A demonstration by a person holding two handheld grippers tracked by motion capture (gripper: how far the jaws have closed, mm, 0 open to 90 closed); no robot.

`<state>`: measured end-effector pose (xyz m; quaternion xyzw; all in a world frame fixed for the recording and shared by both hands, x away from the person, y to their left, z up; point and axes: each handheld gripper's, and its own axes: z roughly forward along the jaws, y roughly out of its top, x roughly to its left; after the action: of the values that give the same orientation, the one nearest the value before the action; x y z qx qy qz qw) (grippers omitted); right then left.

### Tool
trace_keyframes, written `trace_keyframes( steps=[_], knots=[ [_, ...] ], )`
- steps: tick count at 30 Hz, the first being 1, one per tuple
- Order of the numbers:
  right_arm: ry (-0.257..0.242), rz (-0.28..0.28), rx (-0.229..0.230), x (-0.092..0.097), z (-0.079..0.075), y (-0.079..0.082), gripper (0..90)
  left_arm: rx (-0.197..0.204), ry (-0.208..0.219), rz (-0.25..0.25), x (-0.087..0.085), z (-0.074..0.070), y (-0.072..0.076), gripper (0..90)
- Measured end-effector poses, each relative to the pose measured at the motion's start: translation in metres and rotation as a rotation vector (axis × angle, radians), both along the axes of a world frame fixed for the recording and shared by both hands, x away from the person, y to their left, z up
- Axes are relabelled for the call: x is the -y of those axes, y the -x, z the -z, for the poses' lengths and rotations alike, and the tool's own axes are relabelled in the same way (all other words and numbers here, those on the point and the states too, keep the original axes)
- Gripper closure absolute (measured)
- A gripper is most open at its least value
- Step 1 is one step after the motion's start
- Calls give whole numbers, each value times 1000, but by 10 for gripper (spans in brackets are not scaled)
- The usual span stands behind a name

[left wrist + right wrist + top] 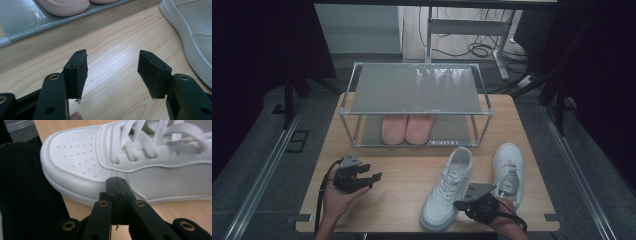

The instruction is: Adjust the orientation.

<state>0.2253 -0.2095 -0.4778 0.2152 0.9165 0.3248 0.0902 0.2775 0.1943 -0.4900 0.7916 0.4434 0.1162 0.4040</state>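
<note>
Dim room, wooden worktop (407, 185). Metal shoe rack (417, 100) at far edge, pink slippers (407, 128) on bottom shelf. White sneakers: one (447, 187) angled at near edge, other (508, 170) toward right edge. Probably light, stiff sole, soft upper; best grabbed at heel collar. Right hand-held gripper (116, 183) clenched, empty, nosing sneaker's side. Left hand-held gripper (112, 72) released, empty.
</note>
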Motion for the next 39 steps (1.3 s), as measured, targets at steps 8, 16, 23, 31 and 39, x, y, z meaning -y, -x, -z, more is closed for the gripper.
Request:
trace_keyframes(
  steps=[8, 16, 23, 31, 39],
  knots=[
    [-6, -5, -12, 0, 1, -3, 900, -16, -6, -4, 1, 4, -1, 419],
    [-13, -32, -22, -1, 3, 2, 900, -12, 0, -13, -3, 4, -1, 419],
    [-26, -40, -38, -1, 5, 1, 900, -15, 1, -10, -2, 4, -1, 419],
    [-46, -78, -49, -19, 7, -8, 900, -19, 7, -10, -4, 4, -1, 418],
    [-42, -102, -51, -47, 7, -25, 900, -24, 10, -16, -7, 5, -3, 417]
  ],
)
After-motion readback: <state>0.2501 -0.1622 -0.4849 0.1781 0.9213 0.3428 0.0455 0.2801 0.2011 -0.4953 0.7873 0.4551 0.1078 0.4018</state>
